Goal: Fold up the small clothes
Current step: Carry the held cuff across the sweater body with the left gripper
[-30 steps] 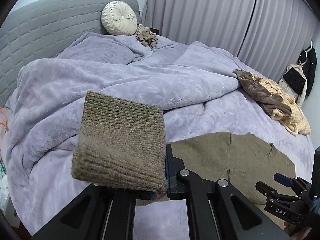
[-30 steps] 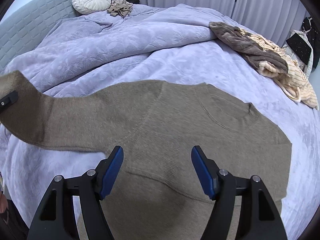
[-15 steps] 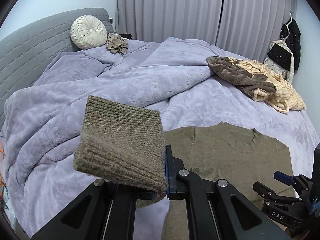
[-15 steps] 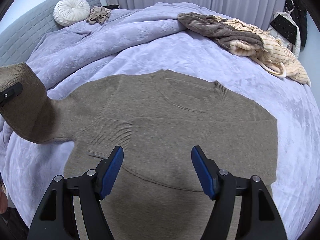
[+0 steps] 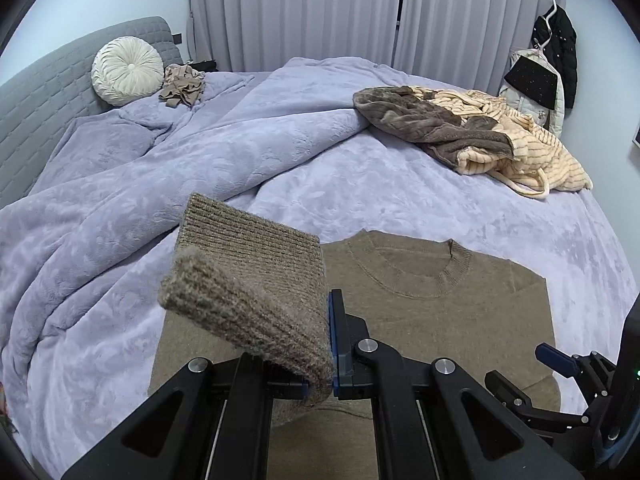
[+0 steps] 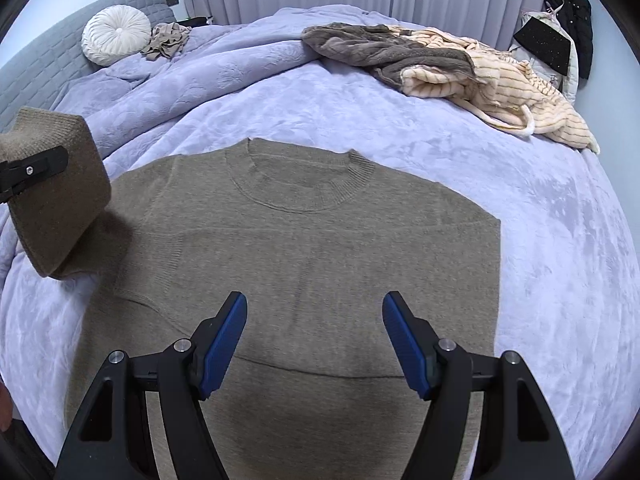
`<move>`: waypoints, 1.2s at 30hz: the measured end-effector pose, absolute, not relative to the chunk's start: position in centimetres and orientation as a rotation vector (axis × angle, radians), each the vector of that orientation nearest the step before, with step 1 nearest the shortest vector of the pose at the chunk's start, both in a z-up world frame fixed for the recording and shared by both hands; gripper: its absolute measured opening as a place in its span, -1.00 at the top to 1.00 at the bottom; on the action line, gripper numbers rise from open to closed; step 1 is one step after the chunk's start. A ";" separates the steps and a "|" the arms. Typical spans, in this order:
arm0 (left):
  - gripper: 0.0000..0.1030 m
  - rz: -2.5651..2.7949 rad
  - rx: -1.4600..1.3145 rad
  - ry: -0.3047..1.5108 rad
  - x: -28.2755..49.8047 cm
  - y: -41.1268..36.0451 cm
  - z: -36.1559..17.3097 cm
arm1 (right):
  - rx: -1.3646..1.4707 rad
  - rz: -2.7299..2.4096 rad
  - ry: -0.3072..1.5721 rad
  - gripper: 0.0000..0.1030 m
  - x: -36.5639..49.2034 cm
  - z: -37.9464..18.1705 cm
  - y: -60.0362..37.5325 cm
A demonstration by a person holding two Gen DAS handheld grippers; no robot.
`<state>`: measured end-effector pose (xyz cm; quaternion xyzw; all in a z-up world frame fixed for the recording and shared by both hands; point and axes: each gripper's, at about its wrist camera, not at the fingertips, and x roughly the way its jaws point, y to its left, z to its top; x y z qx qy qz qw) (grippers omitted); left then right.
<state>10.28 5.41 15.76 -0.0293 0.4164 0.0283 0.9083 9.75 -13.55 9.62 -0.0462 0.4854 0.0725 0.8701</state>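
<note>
sweater: we've got an olive-brown knit sweater [image 6: 304, 264] lying flat on the lavender blanket [image 6: 540, 208], round neckline [image 6: 300, 176] toward 12 o'clock. Its one sleeve already looks folded across the chest.

sleeve cuff: the ribbed sleeve cuff [image 5: 256, 280] is lifted clear of the bed, sitting at about 9 o'clock of the sweater body in the right wrist view. It's still attached, the sleeve runs down to the shoulder.

left gripper: our left gripper [image 5: 331, 344] is pinched tight on that cuff, blue pads squeezed together with the knit between them. The cuff flops over the left finger.

right gripper: our right gripper [image 6: 314, 344] has its fingers spread wide with nothing in them, hanging above the lower half of the sweater around 6 o'clock. We can't tell if the tips touch the knit.

clothes pile: brown and cream striped clothes pile [image 6: 440, 68] sits at 1 o'clock, well apart from the sweater.

cushion: round white cushion [image 5: 128, 71] at 10 o'clock against the grey headboard [image 5: 36, 100], with a small beige crumpled garment [image 5: 182, 86] just beside it.

background: pale curtains [image 5: 360, 8] at 12 o'clock, dark jacket [image 5: 560, 52] hanging at 2 o'clock.
</note>
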 end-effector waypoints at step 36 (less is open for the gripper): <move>0.85 -0.064 0.040 0.878 11.1 -7.1 16.0 | -0.054 0.118 0.991 -0.43 8.5 9.5 -21.2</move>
